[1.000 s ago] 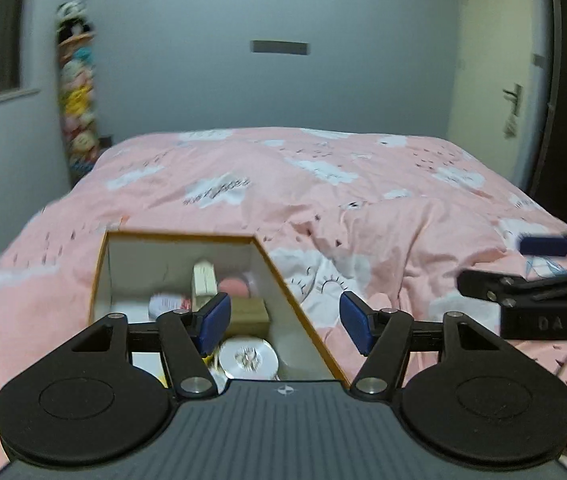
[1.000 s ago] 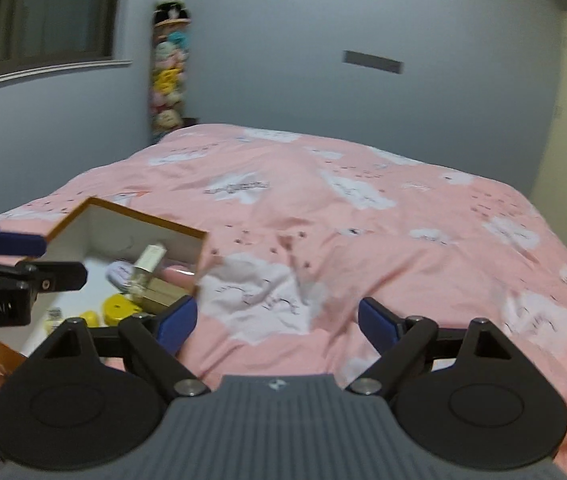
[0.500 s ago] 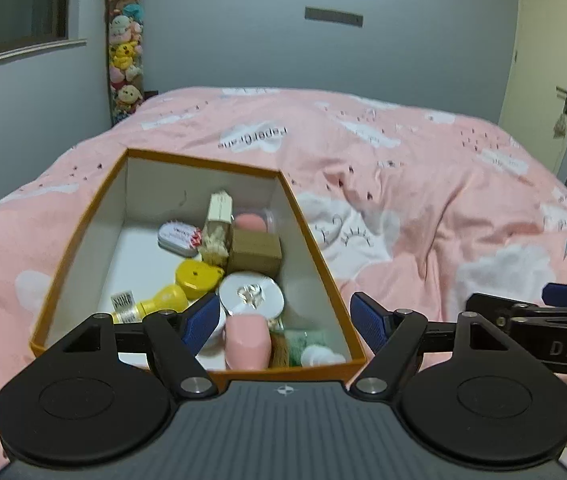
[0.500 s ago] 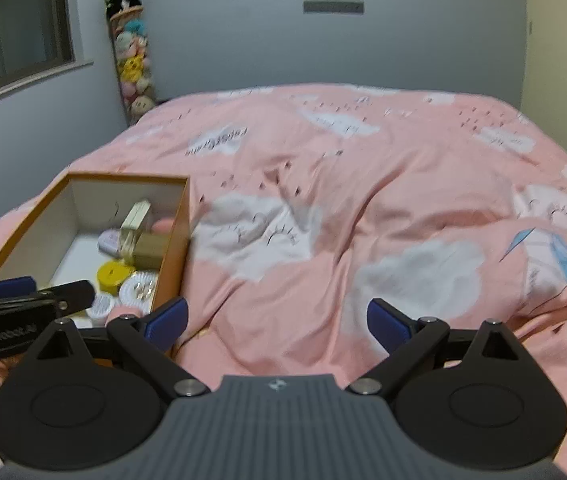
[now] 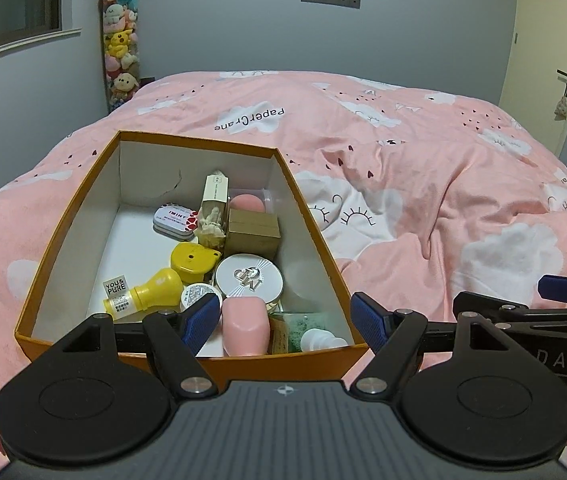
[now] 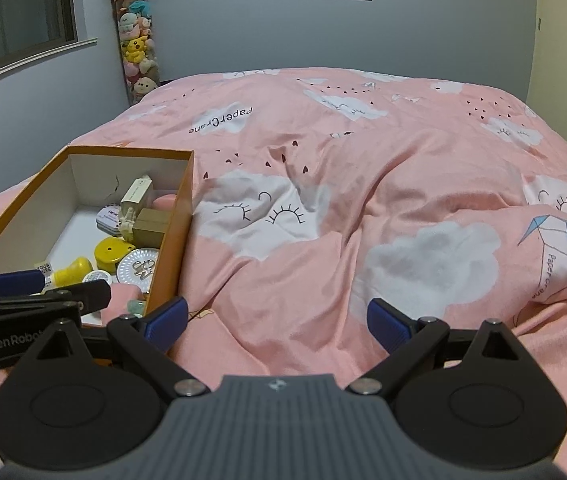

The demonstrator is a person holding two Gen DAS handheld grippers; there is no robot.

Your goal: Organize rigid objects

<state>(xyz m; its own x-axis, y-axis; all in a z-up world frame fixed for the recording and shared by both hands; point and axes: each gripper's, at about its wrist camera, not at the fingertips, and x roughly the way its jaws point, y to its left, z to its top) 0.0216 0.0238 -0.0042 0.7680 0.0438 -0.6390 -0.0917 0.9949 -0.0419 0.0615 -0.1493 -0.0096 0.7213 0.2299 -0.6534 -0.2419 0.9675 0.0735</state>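
Left gripper [image 5: 285,320] tilted down over orange box [image 5: 315,236], jaws wide, empty, right gripper [image 6: 275,320] beside it above pink duvet [image 6: 363,208], likewise wide

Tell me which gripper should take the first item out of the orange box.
Left. The left gripper is open right over the orange cardboard box, above the pink rounded bottle; the right gripper faces bare pink duvet.

Soft, matt pink cloth duvet [image 5: 423,184] lies creased; the orange box [image 5: 315,236] looks like matt cardboard, white inside. A round compact [image 5: 249,278] shines glossy silver, and the yellow bottle [image 5: 155,290] is smooth plastic.
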